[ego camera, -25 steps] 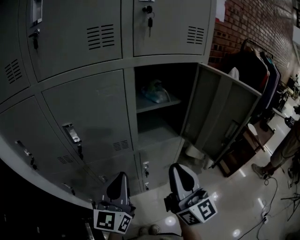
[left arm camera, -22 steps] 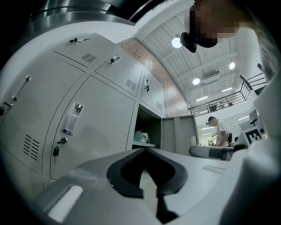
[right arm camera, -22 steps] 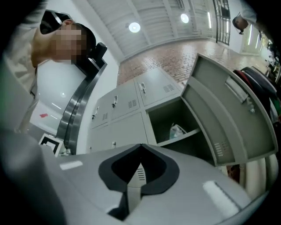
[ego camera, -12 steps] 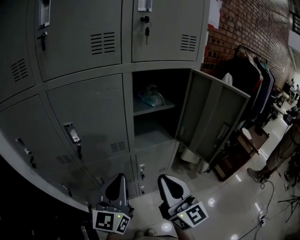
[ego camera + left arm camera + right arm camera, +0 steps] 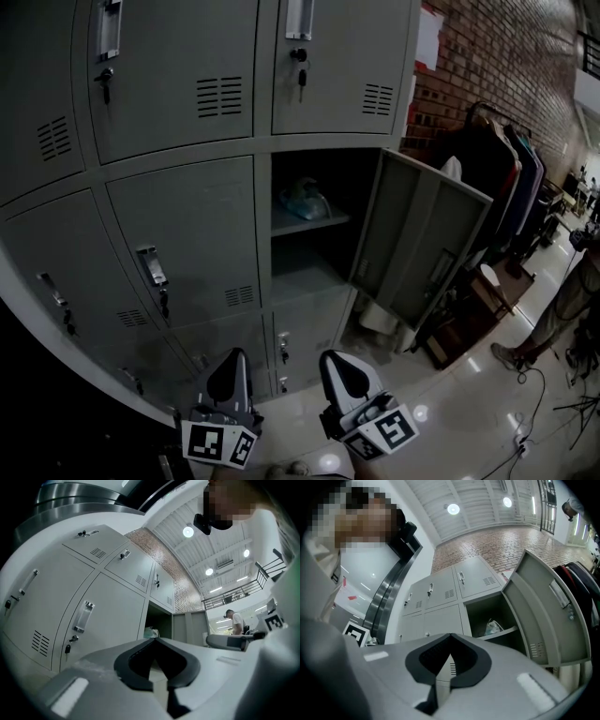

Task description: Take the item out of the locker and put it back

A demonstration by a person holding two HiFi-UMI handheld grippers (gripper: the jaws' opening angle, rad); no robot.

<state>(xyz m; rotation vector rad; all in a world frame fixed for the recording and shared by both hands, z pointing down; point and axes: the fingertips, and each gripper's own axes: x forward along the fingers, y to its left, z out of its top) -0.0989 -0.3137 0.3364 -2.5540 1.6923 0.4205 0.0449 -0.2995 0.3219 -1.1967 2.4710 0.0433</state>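
The left gripper [image 5: 230, 368] and the right gripper [image 5: 344, 373] are held low, side by side, pointing at the lockers. Their fingers [image 5: 476, 665] are pressed together and hold nothing. The plastic bag [image 5: 306, 200] lies on the shelf [image 5: 323, 221] of the open locker.

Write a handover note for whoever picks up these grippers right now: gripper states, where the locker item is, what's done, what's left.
Left gripper: shut, empty, held low in front of the lockers.
Right gripper: shut, empty, beside it.
Item: a plastic bag lies on the upper shelf of the open locker; the door stands swung out to the right.
Done: door open. Whether the bag has already been out and back cannot be told.
Left: if not, reach in, lift the bag out, return it to the shelf.
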